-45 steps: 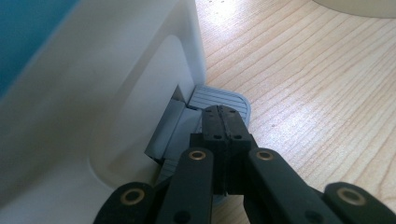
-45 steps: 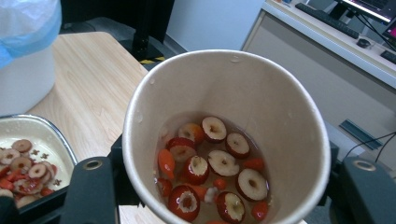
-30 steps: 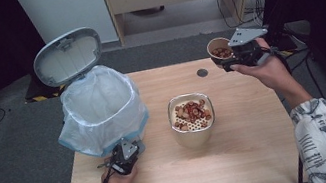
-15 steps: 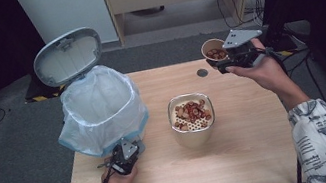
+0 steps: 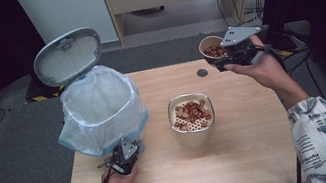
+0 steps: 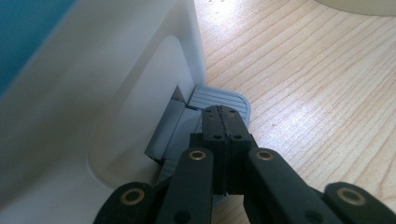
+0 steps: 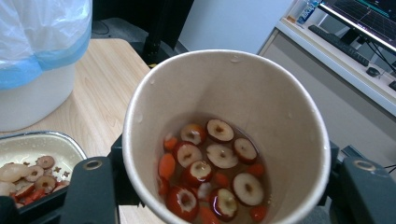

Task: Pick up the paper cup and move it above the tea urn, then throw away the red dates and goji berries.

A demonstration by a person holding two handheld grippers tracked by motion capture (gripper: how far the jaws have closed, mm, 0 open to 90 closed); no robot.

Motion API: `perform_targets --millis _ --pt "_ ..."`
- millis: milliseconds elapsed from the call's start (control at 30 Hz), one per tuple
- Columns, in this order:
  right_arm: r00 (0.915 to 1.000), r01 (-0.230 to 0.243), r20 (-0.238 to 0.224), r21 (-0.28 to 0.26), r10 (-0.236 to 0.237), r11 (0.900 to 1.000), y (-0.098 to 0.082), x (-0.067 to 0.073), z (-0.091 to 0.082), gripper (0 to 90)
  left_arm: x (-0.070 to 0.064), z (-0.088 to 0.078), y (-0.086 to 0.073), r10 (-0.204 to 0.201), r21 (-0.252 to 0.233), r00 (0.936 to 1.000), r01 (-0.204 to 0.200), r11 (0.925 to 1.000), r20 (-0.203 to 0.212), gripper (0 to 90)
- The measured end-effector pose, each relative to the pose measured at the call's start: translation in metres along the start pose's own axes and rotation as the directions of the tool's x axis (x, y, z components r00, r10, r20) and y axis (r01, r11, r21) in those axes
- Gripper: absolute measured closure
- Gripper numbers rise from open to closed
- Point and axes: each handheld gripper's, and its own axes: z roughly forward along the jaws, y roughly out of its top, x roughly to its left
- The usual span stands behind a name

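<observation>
Clenched fingers of my left gripper (image 6: 223, 122) press the bin pedal (image 6: 219, 100); my right gripper (image 5: 224, 58), upper right, grasps the cup (image 7: 224, 140). I'd tip slowly over the strainer (image 5: 190, 112).

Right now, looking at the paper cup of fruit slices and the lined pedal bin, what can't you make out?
- Round brown paper cup: outer wall and base, hidden by its rim, right gripper view.
- White pedal bin: its bottom, hidden by the translucent liner bag, high view.
- Grey ribbed pedal: partly covered by the left gripper.
</observation>
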Motion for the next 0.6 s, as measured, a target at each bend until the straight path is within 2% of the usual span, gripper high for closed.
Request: perform_targets --millis 333,533,600 --pt "1.0 -0.005 0.005 0.0 0.005 1.0 -0.001 -0.0025 -0.0017 35.0 0.0 0.0 -0.0001 0.0 0.0 1.0 0.0 1.0 0.0 89.3" --pt "0.9995 0.023 -0.02 -0.008 -0.023 1.0 0.0049 0.0053 0.0019 35.0 0.0001 0.0 -0.0001 -0.001 -0.001 1.0 0.001 1.0 0.0 89.4" --pt "0.9999 0.012 -0.009 -0.009 -0.012 1.0 0.0056 0.0037 0.0022 35.0 0.0 0.0 -0.0001 -0.001 -0.001 1.0 0.001 1.0 0.0 89.4"
